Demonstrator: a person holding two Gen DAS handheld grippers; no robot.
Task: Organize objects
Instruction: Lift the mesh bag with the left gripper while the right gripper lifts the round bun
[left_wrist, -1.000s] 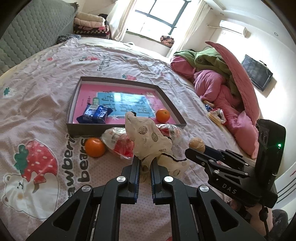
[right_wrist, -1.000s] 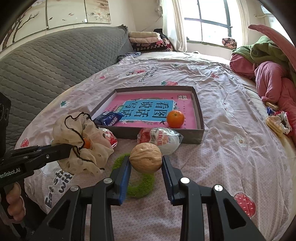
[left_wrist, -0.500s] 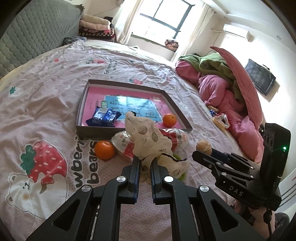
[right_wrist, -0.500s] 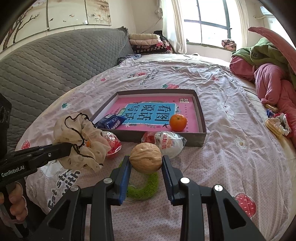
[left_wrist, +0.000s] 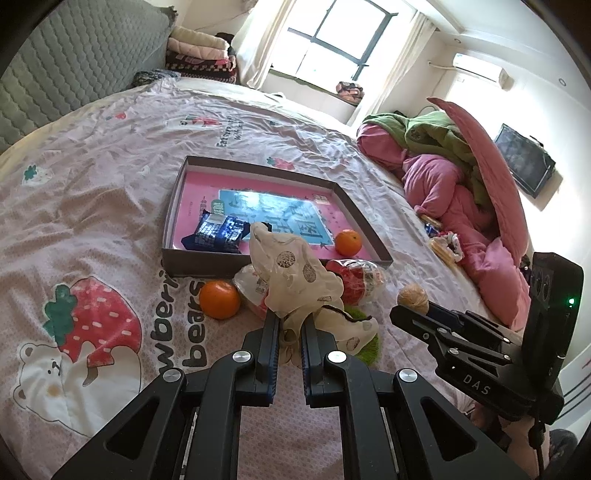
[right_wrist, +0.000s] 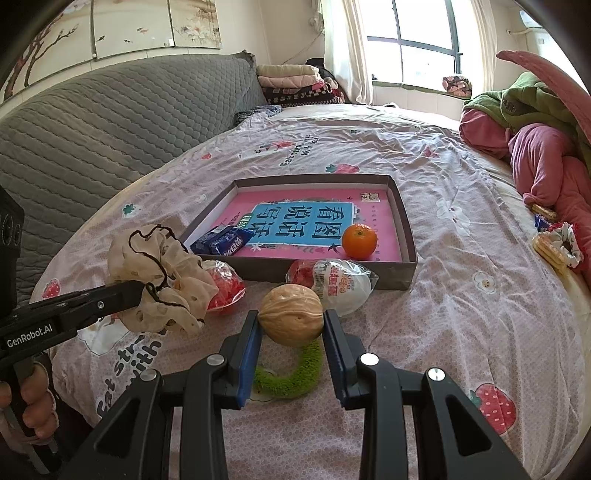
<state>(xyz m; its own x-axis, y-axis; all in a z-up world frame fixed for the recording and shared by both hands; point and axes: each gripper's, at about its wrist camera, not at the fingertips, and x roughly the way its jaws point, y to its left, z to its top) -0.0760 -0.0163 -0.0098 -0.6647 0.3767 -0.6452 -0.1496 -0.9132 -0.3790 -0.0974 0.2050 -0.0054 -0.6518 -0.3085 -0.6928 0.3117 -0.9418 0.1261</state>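
Observation:
My left gripper (left_wrist: 290, 321) is shut on a cream spotted scrunchie (left_wrist: 295, 273), held above the bed; the scrunchie also shows in the right wrist view (right_wrist: 159, 280). My right gripper (right_wrist: 291, 325) is shut on a walnut (right_wrist: 291, 319), also seen in the left wrist view (left_wrist: 413, 297). Ahead lies a shallow grey box (right_wrist: 404, 236) with a pink book inside, holding a blue snack pack (right_wrist: 225, 240) and an orange (right_wrist: 359, 240). In front of the box lie two red-and-white packets (right_wrist: 332, 284) (right_wrist: 223, 290), a second orange (left_wrist: 219, 299) and a green fuzzy ring (right_wrist: 291, 376).
The bed is covered by a strawberry-bear sheet (left_wrist: 81, 206). A grey quilted headboard (right_wrist: 92, 122) stands at the left. Pink and green bedding (left_wrist: 454, 173) is piled at the right, with small snack items (right_wrist: 554, 243) beside it. Folded blankets (right_wrist: 295, 81) sit by the window.
Both grippers have pulled back and risen a little with their loads, so the box and the items before it sit farther ahead. Neither grip has changed.

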